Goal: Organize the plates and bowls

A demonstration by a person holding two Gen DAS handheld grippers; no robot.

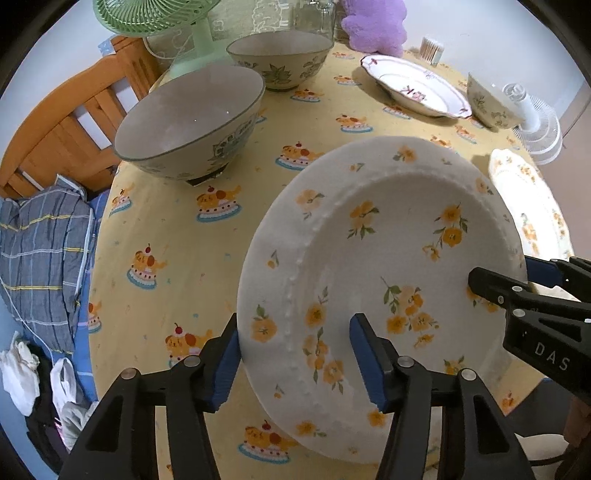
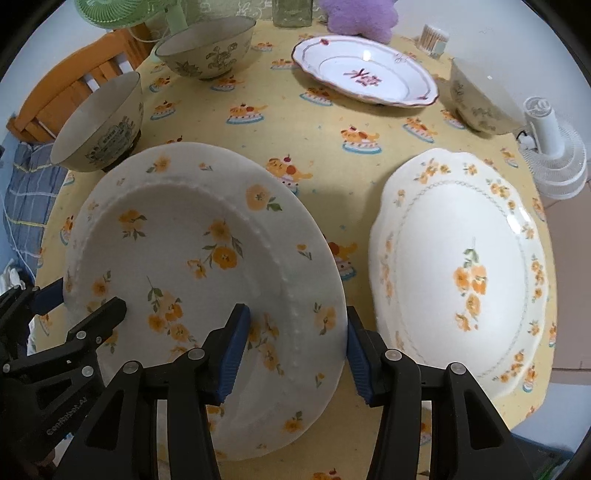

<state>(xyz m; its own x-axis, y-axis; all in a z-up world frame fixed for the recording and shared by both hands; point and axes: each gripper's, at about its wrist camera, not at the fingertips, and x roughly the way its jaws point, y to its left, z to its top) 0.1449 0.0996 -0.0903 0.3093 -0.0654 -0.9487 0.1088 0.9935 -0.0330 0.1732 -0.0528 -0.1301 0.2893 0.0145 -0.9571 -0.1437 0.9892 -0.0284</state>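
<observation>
I've got the flowered plate (image 1: 388,266) between both tongs, lifted at a tilt above the yellow cloth (image 1: 177,236). My left gripper (image 1: 295,362) straddles the plate's near-left rim: one blue pad (image 1: 225,365) sits outside against the edge, the other on the inner face, and they look to be pinching the rim, though I can't swear the pressure is firm. My right gripper (image 2: 297,347) has the opposite rim the same way, one pad (image 2: 236,350) inside the well, one outside the edge, jaws partly closed on it. Just to the right of the plate lies the scalloped plate (image 2: 461,266), flat on the cloth and apart from mine. Farther back is the pink-trimmed plate (image 2: 365,74), with a bowl (image 2: 480,99) to its right beside a white fan (image 2: 554,155). On the left stand two more bowls, the near one (image 1: 192,122) close behind my plate and the far one (image 1: 280,57) by a green fan (image 1: 159,14). A purple plush (image 1: 373,22) sits at the back edge.
</observation>
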